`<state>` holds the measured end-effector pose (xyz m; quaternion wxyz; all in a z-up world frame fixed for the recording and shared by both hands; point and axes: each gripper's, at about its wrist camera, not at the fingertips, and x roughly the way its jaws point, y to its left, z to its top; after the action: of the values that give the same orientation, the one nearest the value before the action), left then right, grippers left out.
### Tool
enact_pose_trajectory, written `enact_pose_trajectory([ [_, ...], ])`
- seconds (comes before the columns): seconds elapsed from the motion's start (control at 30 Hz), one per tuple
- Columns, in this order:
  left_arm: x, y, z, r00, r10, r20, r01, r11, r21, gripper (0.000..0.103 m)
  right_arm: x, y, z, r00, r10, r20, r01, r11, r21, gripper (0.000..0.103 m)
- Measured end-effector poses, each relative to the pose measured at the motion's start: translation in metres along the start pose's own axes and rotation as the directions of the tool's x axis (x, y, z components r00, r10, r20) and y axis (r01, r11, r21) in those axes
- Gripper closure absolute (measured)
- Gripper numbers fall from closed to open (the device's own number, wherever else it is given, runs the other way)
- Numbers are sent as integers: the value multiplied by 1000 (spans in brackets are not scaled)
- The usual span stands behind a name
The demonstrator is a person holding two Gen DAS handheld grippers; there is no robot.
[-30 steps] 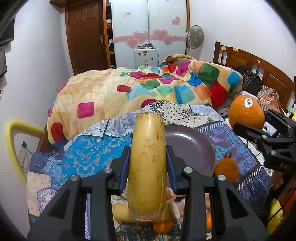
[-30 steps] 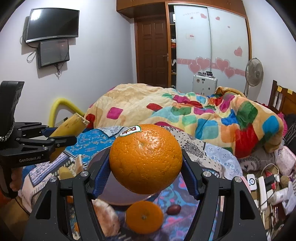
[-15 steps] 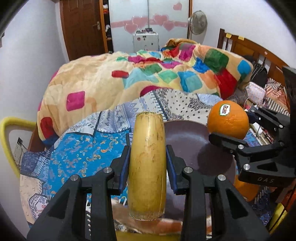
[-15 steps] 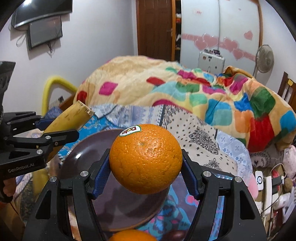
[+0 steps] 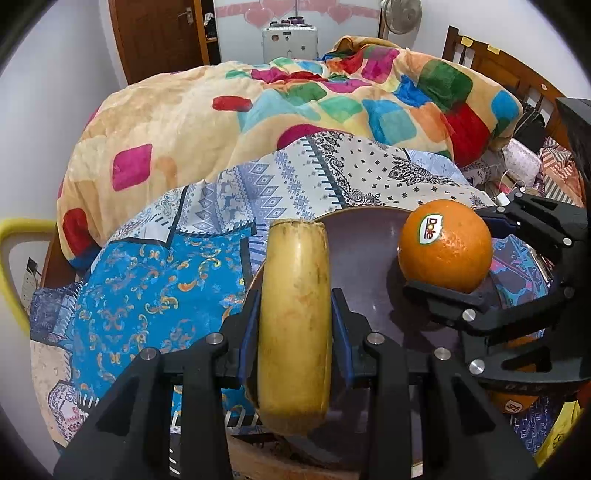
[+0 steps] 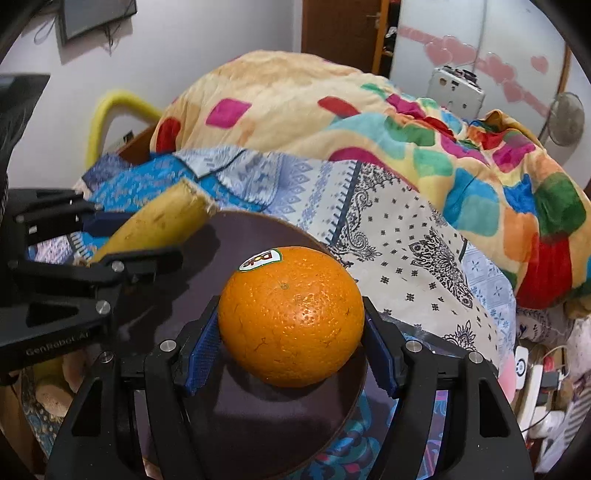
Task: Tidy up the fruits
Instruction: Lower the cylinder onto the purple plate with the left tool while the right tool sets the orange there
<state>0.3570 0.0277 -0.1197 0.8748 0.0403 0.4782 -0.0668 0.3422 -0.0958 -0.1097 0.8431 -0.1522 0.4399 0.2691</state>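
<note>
Fruit held over the dark plate (image 6: 258, 424)

A banana (image 5: 295, 325) is pinched by the left gripper (image 5: 295, 328); beside it, an orange (image 6: 291, 317) is clamped in the right gripper (image 6: 291, 350), above the plate.

A bright patchwork quilt (image 5: 295, 103) lies heaped on the bed — a wooden headboard (image 5: 495, 62) at its right, a fan (image 5: 400, 14), a brown door (image 5: 159, 33) and a wall-mounted screen (image 6: 96, 16) behind.
</note>
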Motion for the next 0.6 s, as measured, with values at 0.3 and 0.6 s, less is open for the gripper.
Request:
enact_pose_trajectory([
  [0.3,-22,1,5,998,-1,57,1,1000,-1,67,4,3,-3,999,-8,-39,7,999,-35,35],
  [0.6,-66,14,-11,991,17,130,-11,999,-47,67,-38,3,-6,998,-28,64,28,1000,-8,31],
])
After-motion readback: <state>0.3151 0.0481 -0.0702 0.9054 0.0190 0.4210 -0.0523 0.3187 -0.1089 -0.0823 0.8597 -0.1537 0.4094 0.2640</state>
